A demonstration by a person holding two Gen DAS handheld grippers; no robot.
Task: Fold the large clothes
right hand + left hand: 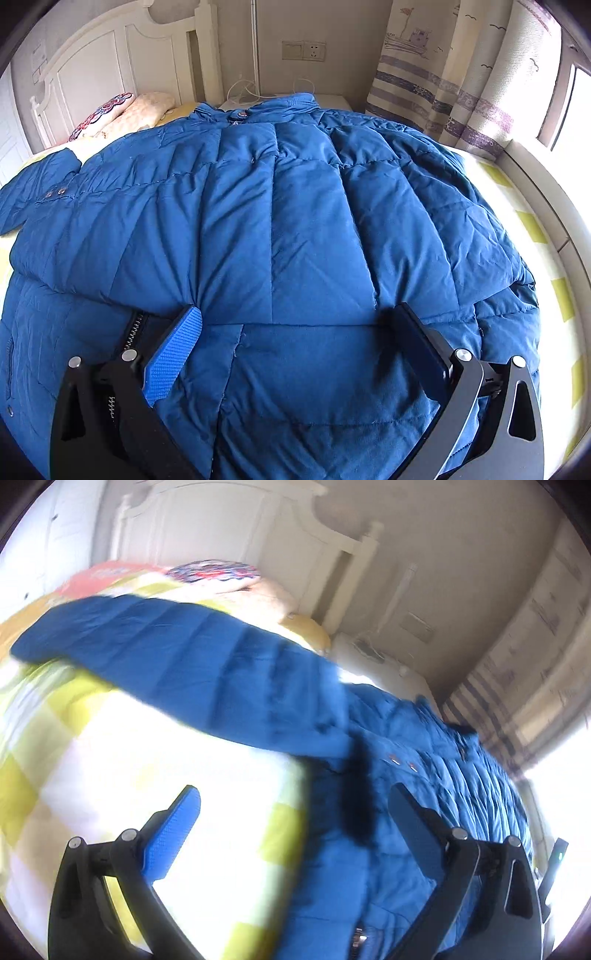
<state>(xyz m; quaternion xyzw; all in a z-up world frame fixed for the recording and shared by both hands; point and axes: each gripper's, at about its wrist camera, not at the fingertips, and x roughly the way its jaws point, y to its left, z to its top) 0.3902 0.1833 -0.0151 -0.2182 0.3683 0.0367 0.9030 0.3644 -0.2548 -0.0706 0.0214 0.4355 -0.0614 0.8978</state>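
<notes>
A large blue quilted puffer coat [310, 221] lies spread on the bed, collar toward the headboard. One sleeve lies folded across the body, its cuff at the left. My right gripper [295, 317] is open just above the coat's lower part, holding nothing. In the left wrist view, blurred, the coat [413, 760] lies at right and its other sleeve [177, 653] stretches out to the left over the checked bedspread [147, 757]. My left gripper [295, 797] is open and empty, over the coat's edge and the bedspread.
Pillows [122, 114] lie at the white headboard [96, 70]. A nightstand with cables [258, 98] stands behind the collar. A striped curtain [443, 92] and window sill [543, 184] run along the bed's right side.
</notes>
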